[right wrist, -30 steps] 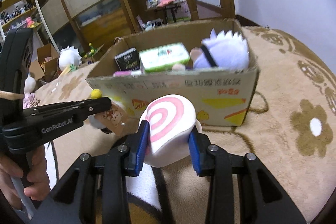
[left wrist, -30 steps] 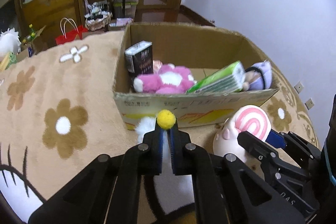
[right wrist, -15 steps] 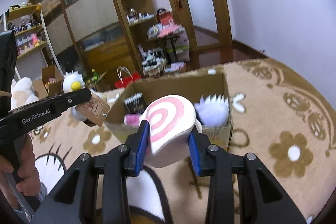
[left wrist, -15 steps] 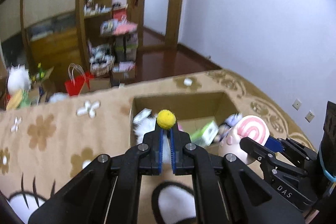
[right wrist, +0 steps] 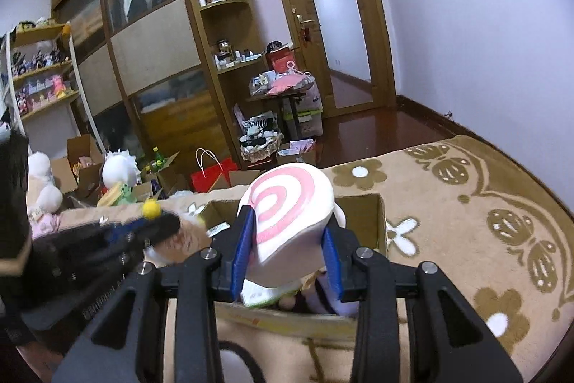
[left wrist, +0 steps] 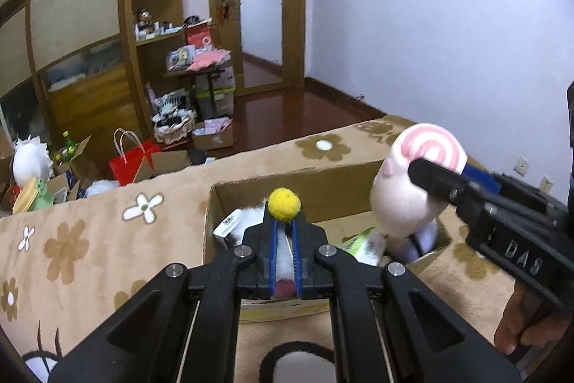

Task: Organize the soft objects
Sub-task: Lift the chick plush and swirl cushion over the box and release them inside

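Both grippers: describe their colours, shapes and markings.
The left gripper and right gripper are matte black angular linkages with silver pivot bolts and blue finger pads. The right one's side reads "DAS" in raised letters. A bare hand shows; no sleeve visible.

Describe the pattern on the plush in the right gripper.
A pink spiral on white, lollipop-like, on the plush; the right wrist view shows it best.

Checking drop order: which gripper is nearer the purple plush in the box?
Right. The right gripper holds the pink swirl plush directly above the purple plush; the left gripper hovers over the cardboard box's opposite side.
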{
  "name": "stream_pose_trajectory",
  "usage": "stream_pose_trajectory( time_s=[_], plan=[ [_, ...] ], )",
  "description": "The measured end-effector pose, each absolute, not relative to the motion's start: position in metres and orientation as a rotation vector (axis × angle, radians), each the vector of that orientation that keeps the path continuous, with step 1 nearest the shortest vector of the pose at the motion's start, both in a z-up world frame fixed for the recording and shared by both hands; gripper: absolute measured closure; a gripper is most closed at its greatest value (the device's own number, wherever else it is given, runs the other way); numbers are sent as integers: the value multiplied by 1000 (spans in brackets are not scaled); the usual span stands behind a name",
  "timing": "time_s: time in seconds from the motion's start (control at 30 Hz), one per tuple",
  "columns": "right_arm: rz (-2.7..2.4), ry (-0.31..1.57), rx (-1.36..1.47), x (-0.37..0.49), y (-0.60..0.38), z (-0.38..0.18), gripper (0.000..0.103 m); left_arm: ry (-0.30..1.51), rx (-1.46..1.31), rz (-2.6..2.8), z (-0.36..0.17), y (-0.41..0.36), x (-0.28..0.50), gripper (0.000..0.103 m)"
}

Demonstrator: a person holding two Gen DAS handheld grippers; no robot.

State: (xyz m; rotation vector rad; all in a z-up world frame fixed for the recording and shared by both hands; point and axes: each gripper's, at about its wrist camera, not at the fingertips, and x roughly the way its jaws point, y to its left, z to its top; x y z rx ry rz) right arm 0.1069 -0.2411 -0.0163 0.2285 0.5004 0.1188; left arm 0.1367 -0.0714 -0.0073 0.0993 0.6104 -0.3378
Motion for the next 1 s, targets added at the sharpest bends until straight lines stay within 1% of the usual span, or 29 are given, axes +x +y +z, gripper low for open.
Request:
stream_pose_trajectory(
  time_s=[0.17,0.23,0.37,0.4,0.47,0.5,0.53,0.57,0.6,0.63,0.67,0.7,0.73,0.77,0.83,0.9,0.97,1.0],
  plan=[
    [110,544,222,124,-239,-31,60,634,94,-298,-18,-70,149,93],
    [101,563,223,127,-239,-39,54,649,99,-279,-24,-69,153,91],
    [98,558,227,124,-240,-47,49,675,106,-263,-33,-68,158,89],
    [99,558,234,124,-241,-47,46,683,105,-258,-35,-68,160,88],
    [93,557,255,124,-246,-46,37,688,98,-262,-36,-66,160,86],
    [83,553,259,124,-248,-46,27,688,95,-259,-37,-65,159,83],
    [75,546,264,123,-249,-45,23,687,92,-252,-37,-64,159,77],
    [78,540,271,122,-251,-45,23,687,89,-247,-36,-63,160,72],
    [83,541,276,121,-253,-45,23,687,79,-243,-36,-60,160,56],
    [80,544,276,121,-254,-44,20,684,71,-238,-36,-59,159,41],
    [73,545,271,120,-254,-43,17,675,65,-236,-35,-57,158,40],
    [67,543,268,120,-254,-42,12,669,62,-230,-34,-55,157,39],
    [62,539,265,118,-253,-41,10,674,63,-226,-33,-55,158,35],
    [58,537,265,118,-254,-40,9,682,61,-219,-33,-53,159,32],
    [55,539,270,117,-254,-39,9,674,54,-204,-31,-49,158,13],
    [45,549,265,116,-255,-37,8,657,41,-194,-27,-42,155,12],
    [36,551,249,115,-254,-34,3,654,36,-193,-23,-38,152,11],
    [24,547,241,113,-254,-31,0,646,43,-186,-18,-36,150,8]
  ],
)
